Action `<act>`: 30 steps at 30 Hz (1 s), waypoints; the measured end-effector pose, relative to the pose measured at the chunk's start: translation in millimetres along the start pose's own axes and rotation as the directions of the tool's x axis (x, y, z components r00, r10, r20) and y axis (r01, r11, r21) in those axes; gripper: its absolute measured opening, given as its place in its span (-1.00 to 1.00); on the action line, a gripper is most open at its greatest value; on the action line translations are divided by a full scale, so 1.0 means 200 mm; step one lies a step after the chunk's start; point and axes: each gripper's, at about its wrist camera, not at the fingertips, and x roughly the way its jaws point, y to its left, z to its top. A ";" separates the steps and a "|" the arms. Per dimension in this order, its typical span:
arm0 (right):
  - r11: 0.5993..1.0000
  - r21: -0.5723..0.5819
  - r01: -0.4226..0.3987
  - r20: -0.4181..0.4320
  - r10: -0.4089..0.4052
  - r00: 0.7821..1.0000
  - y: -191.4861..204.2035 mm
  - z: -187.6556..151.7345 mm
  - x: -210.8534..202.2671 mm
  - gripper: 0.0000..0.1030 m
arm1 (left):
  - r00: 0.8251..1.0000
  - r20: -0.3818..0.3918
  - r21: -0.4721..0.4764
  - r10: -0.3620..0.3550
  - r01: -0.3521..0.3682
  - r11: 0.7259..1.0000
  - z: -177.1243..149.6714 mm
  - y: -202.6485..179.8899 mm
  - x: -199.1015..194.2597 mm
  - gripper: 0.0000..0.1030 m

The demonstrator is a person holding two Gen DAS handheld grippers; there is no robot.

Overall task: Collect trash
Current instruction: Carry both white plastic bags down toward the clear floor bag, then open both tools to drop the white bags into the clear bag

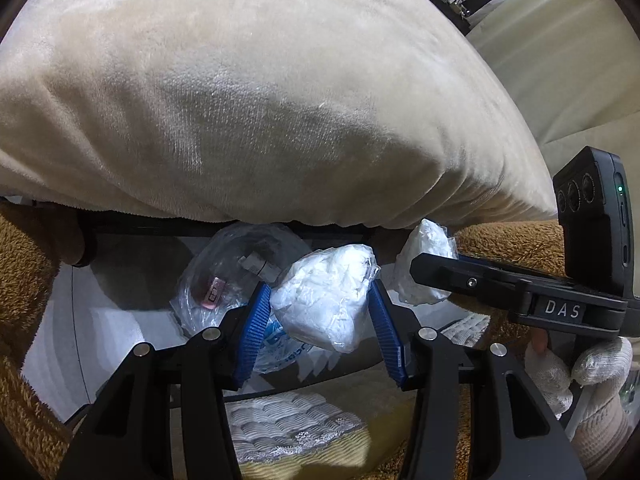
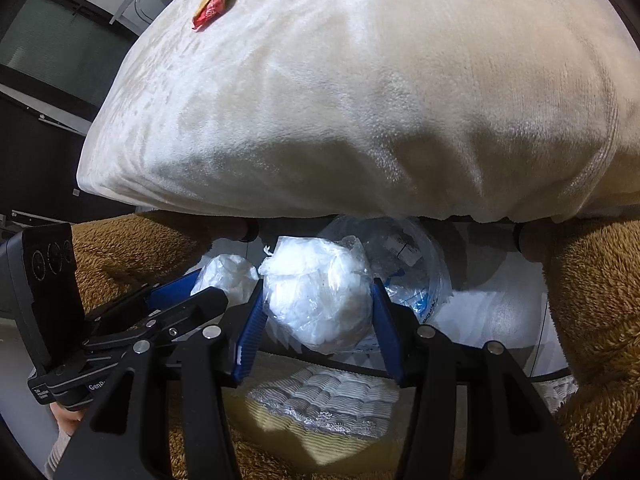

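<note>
— Blue-padded jaws fill the foreground: the left gripper (image 1: 320,312) is clamped on a crumpled white wad (image 1: 324,300).

— And the right gripper (image 2: 318,312)?

— Clamped on its own plastic-wrapped wad (image 2: 316,300).

— Where do they go?

— Apparently into the white bin (image 1: 60,320) directly below both, under the cream blanket's (image 1: 260,100) edge. A clear bag (image 1: 224,276) already lies inside. Neither hand looks nearer; a red wrapper (image 2: 214,4) waits on top.
</note>
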 end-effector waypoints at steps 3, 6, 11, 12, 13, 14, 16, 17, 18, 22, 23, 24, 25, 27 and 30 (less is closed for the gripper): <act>1.000 0.024 0.003 -0.029 -0.002 1.000 -0.02 0.00 0.03 -0.02 | 0.999 -0.036 -0.014 0.015 -0.015 1.000 0.00 0.02 0.04 -0.05; 0.999 0.040 0.004 -0.066 -0.002 0.998 -0.03 0.00 0.08 -0.02 | 0.997 -0.068 -0.020 0.036 -0.038 0.999 -0.01 0.03 0.08 -0.05; 0.999 0.040 0.033 -0.107 -0.028 0.994 -0.01 0.00 0.14 -0.02 | 0.992 -0.113 -0.023 0.063 -0.066 0.998 -0.02 0.04 0.13 -0.05; 0.999 0.037 0.036 -0.112 -0.032 0.993 -0.01 0.00 0.15 -0.02 | 0.990 -0.123 -0.024 0.072 -0.075 0.997 -0.02 0.04 0.13 -0.05; 0.999 0.036 0.040 -0.115 -0.036 0.993 -0.01 0.00 0.16 -0.02 | 0.988 -0.134 -0.028 0.078 -0.083 0.996 -0.02 0.05 0.14 -0.05; 0.998 0.035 0.043 -0.118 -0.038 0.992 0.00 0.00 0.16 -0.02 | 0.987 -0.142 -0.030 0.080 -0.085 0.996 -0.03 0.05 0.15 -0.05; 0.998 0.036 0.046 -0.121 -0.042 0.992 0.00 0.00 0.17 -0.02 | 0.984 -0.156 -0.030 0.088 -0.094 0.995 -0.03 0.06 0.16 -0.05; 0.998 0.038 0.047 -0.121 -0.042 0.992 0.01 0.00 0.17 -0.02 | 0.983 -0.159 -0.029 0.091 -0.097 0.995 -0.03 0.06 0.17 -0.05; 0.998 0.040 0.048 -0.121 -0.043 0.992 0.00 0.00 0.17 -0.02 | 0.982 -0.163 -0.028 0.092 -0.098 0.995 -0.03 0.06 0.17 -0.05; 0.998 0.044 0.053 -0.128 -0.047 0.991 -0.02 -0.01 0.16 -0.01 | 0.980 -0.175 -0.026 0.096 -0.102 0.994 -0.04 0.06 0.18 -0.05; 0.998 0.046 0.052 -0.129 -0.046 0.991 -0.02 0.00 0.16 -0.01 | 0.980 -0.177 -0.025 0.096 -0.102 0.994 -0.04 0.07 0.18 -0.05; 0.998 0.048 0.052 -0.130 -0.046 0.991 -0.02 0.00 0.16 -0.01 | 0.979 -0.179 -0.025 0.096 -0.102 0.994 -0.04 0.07 0.18 -0.05; 0.997 0.050 0.052 -0.129 -0.045 0.991 -0.02 0.00 0.16 0.00 | 0.979 -0.180 -0.026 0.095 -0.101 0.995 -0.04 0.07 0.18 -0.04; 0.997 0.058 0.052 -0.126 -0.045 0.991 -0.03 0.00 0.16 0.01 | 0.979 -0.184 -0.029 0.087 -0.094 0.995 -0.04 0.07 0.18 0.00; 0.995 0.078 0.056 -0.116 -0.047 0.992 -0.04 0.00 0.15 0.12 | 0.980 -0.177 -0.023 0.088 -0.093 0.995 -0.04 0.06 0.18 0.12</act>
